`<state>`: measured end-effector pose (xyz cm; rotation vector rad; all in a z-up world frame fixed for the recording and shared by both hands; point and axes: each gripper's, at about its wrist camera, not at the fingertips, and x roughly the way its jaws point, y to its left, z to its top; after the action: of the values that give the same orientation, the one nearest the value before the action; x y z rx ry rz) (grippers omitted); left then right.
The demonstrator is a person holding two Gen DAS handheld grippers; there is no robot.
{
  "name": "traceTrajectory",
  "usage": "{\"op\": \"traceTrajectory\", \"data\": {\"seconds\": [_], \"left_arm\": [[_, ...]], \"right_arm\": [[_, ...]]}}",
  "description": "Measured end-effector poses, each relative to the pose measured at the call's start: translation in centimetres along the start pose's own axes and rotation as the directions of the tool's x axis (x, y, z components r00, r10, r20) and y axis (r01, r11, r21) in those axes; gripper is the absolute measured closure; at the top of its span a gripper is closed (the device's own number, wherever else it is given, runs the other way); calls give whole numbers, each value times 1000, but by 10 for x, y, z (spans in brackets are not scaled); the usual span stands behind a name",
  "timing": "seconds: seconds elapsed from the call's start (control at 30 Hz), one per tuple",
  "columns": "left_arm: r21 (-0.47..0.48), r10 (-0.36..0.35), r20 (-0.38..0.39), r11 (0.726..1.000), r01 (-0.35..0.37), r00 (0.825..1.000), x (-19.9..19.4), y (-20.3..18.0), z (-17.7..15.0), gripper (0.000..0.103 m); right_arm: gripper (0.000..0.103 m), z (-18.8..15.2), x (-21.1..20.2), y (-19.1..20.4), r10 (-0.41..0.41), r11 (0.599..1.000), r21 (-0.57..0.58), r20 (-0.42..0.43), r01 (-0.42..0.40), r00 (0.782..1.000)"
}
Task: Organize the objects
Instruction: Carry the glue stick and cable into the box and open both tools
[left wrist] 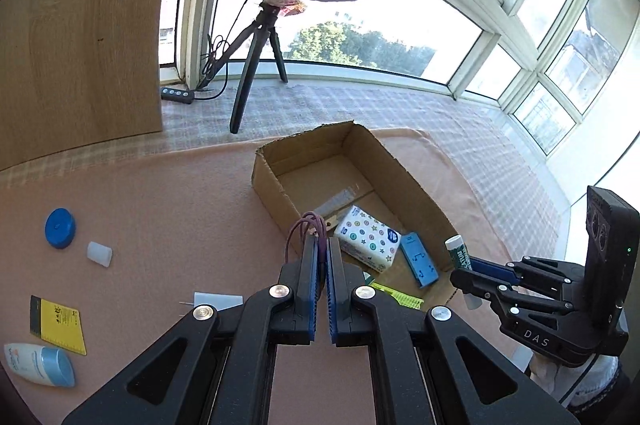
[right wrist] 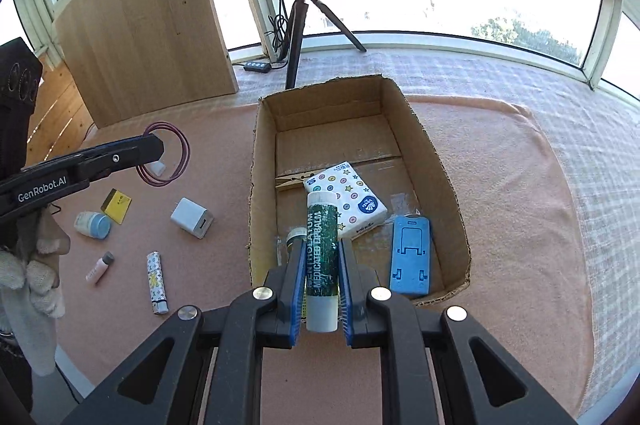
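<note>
My left gripper (left wrist: pixel 323 245) is shut on a coiled purple cable (left wrist: pixel 301 228). In the right wrist view it hangs left of the box, with the cable (right wrist: pixel 183 149) and its white plug (right wrist: pixel 157 168) dangling from the tips. My right gripper (right wrist: pixel 322 247) is shut on a green lip balm tube (right wrist: pixel 321 225) and hovers over the near end of the open cardboard box (right wrist: pixel 436 153). The box (left wrist: pixel 272 193) holds a patterned tissue pack (right wrist: pixel 352 201), a blue phone stand (right wrist: pixel 410 257) and a wooden clothespin (right wrist: pixel 294 181).
On the pink cloth left of the box lie a white charger (right wrist: pixel 192 218), a lighter (right wrist: pixel 157 281), a small pink tube (right wrist: pixel 99 268), a yellow card (left wrist: pixel 58 325), a lotion bottle (left wrist: pixel 40 365), a blue lid (left wrist: pixel 60 227) and a white cap (left wrist: pixel 99 253). A ring-light tripod (left wrist: pixel 256 65) stands behind the box.
</note>
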<state>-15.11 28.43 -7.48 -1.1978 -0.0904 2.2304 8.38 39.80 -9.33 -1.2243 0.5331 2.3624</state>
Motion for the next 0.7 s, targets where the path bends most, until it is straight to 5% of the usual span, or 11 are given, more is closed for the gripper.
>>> {"op": "traceTrajectory", "data": {"seconds": [0.53, 0.6, 0.63, 0.7], "left_arm": [[42, -7, -20, 999, 8, 1000, 80, -38, 39, 98], [46, 2, -25, 999, -1, 1000, 85, -39, 42, 63], [42, -2, -28, 999, 3, 1000, 86, -38, 43, 41], [50, 7, -21, 999, -6, 1000, 82, -39, 41, 39]], "right_arm": [[89, 9, 28, -28, -17, 999, 30, -33, 18, 999], [81, 10, 29, -27, -6, 1000, 28, -41, 7, 999], [63, 10, 28, -27, -7, 999, 31, -38, 9, 999], [43, 9, 22, -26, -11, 999, 34, -12, 11, 1000]]}}
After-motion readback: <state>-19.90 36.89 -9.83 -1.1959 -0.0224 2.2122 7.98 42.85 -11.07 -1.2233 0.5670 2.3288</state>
